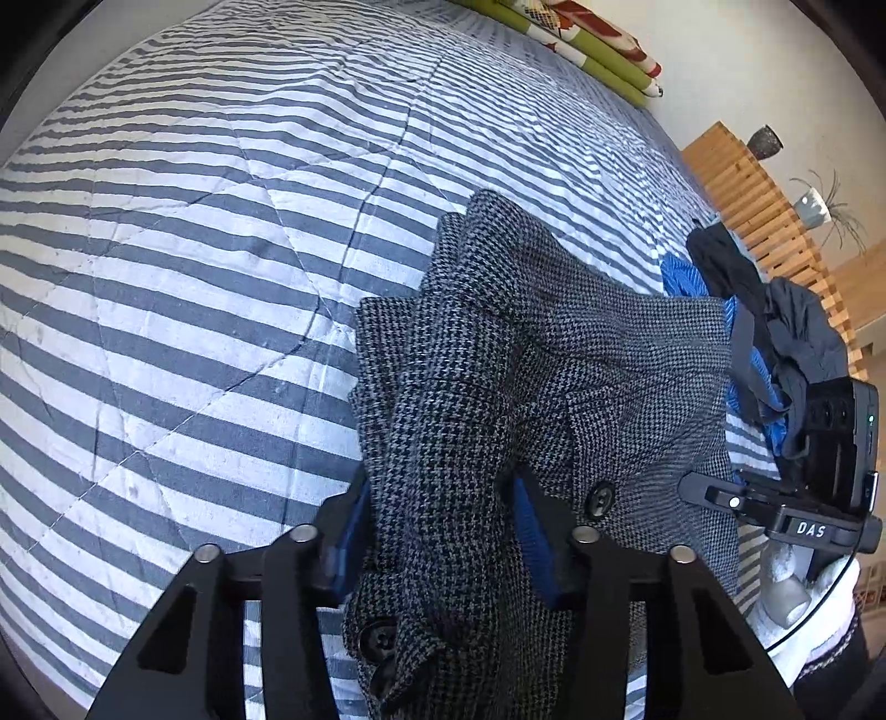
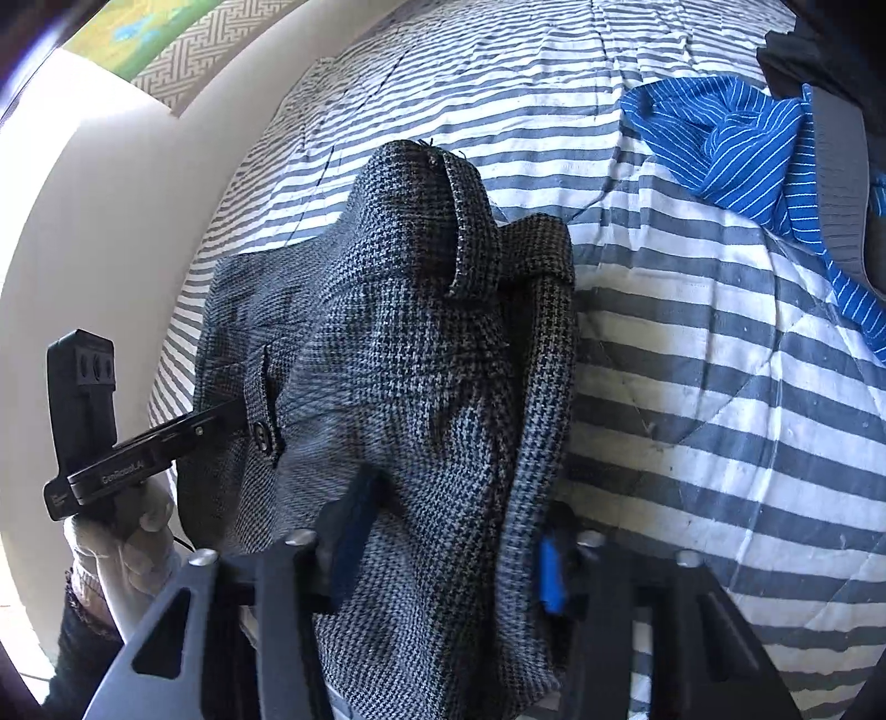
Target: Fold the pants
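Open room is offered by the grey-and-white striped quilted bedspread [image 1: 183,266], which lies bare across the whole side left of the bunched grey houndstooth woven pants [image 1: 498,387] in the left wrist view. The opposite side is blocked by a crumpled heap of blue pinstriped cloth [image 2: 736,160] and dark grey garments [image 1: 797,321] near the bed's edge. A bare striped strip is left between that heap and the pants. The far edge is bounded by a slatted wooden headboard [image 1: 758,205] and a green patterned cushion [image 1: 598,50].
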### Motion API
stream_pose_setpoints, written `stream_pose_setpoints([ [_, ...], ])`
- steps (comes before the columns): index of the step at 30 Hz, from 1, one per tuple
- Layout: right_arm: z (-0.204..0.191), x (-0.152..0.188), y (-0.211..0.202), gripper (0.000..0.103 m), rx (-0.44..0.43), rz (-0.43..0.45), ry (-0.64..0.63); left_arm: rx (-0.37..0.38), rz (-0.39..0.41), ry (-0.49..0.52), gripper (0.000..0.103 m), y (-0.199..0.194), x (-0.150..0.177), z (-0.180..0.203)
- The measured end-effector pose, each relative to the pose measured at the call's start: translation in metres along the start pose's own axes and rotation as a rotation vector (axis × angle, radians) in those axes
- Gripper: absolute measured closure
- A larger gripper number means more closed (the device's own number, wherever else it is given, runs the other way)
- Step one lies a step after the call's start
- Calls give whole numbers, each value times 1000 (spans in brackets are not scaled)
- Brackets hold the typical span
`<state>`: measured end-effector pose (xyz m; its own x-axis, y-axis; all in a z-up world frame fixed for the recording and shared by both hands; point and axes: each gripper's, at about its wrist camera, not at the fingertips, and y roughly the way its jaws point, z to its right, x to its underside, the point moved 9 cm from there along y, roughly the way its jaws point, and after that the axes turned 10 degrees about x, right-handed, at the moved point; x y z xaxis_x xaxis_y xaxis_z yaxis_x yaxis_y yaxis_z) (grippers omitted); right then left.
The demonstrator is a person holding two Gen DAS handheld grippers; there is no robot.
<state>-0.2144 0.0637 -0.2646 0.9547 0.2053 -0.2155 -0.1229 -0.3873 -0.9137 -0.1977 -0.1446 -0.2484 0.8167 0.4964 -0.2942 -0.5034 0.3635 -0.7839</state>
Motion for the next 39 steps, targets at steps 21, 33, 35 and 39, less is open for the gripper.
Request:
stream_pose_setpoints([
  [21,14,-3,3,52,53,21,15,0,23,-18,51,-4,-9,-10],
  [33,5,-8,-27,92,22,95,14,52,81,3,77,-40,-9,15],
  [35,-3,-10,-40,93,22,116,1,56,91,16,77,-48,-10,21],
  [39,-33,-19,-52,95,22,147,-41,40,116,51,78,-68,-18,28],
])
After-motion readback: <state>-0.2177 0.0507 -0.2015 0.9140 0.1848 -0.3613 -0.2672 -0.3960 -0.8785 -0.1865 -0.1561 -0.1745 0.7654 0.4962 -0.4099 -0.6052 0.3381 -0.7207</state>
